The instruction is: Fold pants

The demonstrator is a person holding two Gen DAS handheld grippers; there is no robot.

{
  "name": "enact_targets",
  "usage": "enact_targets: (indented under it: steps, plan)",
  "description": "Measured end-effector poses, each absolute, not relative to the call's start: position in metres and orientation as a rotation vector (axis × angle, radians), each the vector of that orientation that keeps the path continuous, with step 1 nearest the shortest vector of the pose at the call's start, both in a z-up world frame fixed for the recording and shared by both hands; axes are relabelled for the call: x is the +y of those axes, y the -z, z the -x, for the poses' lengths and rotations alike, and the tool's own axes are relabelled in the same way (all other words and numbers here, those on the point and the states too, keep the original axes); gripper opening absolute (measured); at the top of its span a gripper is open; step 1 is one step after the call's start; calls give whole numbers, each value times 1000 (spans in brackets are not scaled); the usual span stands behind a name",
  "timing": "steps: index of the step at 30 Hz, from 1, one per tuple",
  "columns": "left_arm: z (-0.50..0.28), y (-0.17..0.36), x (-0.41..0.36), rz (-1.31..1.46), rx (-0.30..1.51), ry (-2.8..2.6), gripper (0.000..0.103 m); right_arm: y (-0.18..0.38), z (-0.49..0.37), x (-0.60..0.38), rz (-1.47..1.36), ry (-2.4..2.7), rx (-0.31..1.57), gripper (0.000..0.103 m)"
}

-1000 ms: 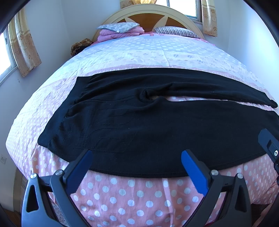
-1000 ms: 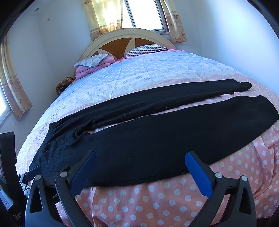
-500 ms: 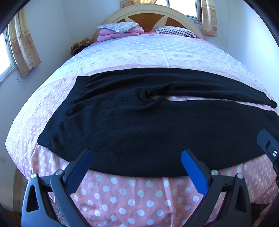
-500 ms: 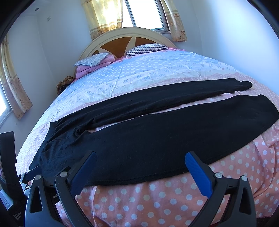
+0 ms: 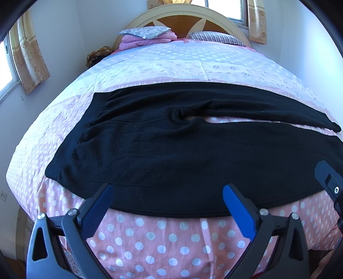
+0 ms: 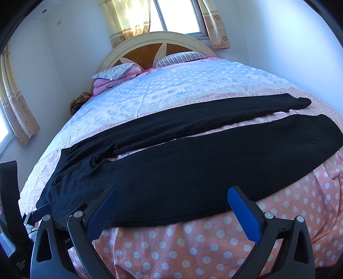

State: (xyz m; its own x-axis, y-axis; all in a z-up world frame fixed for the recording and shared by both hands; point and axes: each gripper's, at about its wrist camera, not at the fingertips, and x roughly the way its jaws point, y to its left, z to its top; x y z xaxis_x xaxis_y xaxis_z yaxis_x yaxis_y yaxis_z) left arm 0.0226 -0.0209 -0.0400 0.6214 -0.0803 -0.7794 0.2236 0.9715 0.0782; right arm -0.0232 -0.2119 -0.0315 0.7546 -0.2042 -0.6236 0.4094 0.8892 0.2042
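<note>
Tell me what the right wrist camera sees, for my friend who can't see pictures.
Black pants lie spread flat across a pink polka-dot bed, legs apart and pointing right. The open right gripper hovers at the near edge, holding nothing. Pillows sit by the headboard under a sunny window.

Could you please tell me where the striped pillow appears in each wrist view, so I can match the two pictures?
Left wrist: the striped pillow lies top centre-right, against the headboard.
Right wrist: the striped pillow lies upper centre, right of the headboard's middle.
Shared landmark: the black pants spread across the bed.
</note>
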Motion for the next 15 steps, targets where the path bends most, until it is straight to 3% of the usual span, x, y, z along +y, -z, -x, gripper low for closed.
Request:
enact_targets:
  steps: [9, 15]
  plan:
    - [-32, 42, -9, -174, 875, 202, 103, 36, 19, -210, -331, 336, 648, 102]
    - [-79, 27, 50, -113, 856, 107, 103, 35, 8, -213, -309, 324, 650, 102]
